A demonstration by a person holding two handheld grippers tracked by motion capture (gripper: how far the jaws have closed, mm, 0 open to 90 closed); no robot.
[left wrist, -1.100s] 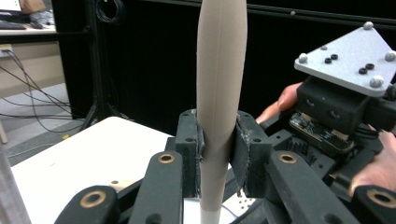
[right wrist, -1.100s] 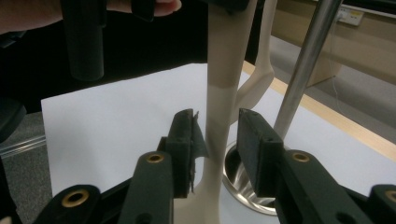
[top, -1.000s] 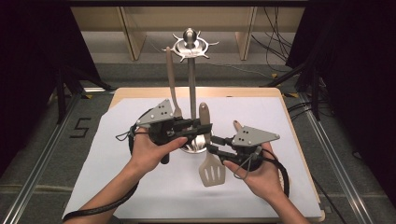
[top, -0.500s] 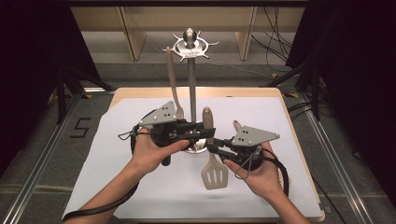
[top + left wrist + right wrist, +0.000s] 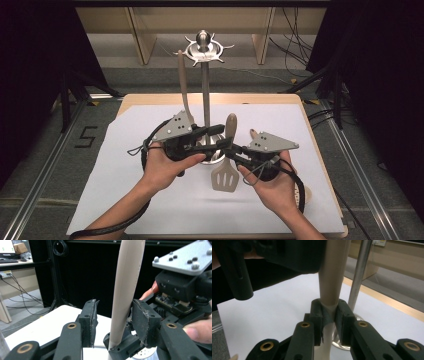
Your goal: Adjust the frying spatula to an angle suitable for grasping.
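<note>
Now R gripper clamped on spatula handle; L gripper fingers just opened, apart round it. Light, stiff, smooth; grip mid-handle.

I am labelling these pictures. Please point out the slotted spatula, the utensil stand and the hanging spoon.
slotted spatula (image 5: 223, 179): high view, on its slotted blade.
utensil stand (image 5: 205, 95): high view, on its upright metal pole.
hanging spoon (image 5: 183, 82): high view, on its handle.

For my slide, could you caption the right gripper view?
Right gripper clamps the beige spatula handle beside the steel stand pole.
</note>
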